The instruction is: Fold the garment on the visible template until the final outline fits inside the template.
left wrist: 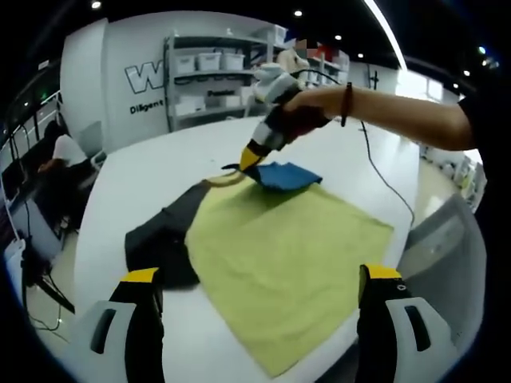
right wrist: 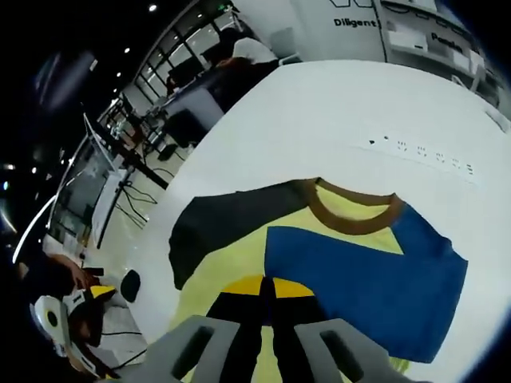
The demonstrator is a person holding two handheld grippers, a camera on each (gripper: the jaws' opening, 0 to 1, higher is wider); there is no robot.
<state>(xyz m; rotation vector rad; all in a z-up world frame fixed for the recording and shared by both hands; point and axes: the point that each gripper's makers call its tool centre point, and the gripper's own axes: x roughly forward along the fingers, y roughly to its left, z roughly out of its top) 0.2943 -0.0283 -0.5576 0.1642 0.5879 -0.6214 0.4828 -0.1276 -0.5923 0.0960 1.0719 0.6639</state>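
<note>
A yellow-green T-shirt (left wrist: 287, 255) lies flat on the white table (left wrist: 160, 167), with a dark grey sleeve (left wrist: 160, 239) out to its left and a brown collar (left wrist: 226, 179) at the far end. Its blue sleeve (left wrist: 285, 175) is folded over onto the body. A hand holds my right gripper (left wrist: 248, 163), shut on that blue sleeve beside the collar. My left gripper (left wrist: 260, 274) hovers open over the shirt's near hem, holding nothing. In the right gripper view, my right gripper (right wrist: 267, 287) is shut where the blue sleeve (right wrist: 367, 279) meets the yellow; the collar (right wrist: 351, 214) and grey sleeve (right wrist: 219, 223) lie beyond.
Shelves with white bins (left wrist: 209, 70) stand behind the table. A person sits at a desk (left wrist: 54, 155) on the left. A black cable (left wrist: 385, 179) runs over the table's far right part. Desks with screens (right wrist: 148, 136) stand past the table edge.
</note>
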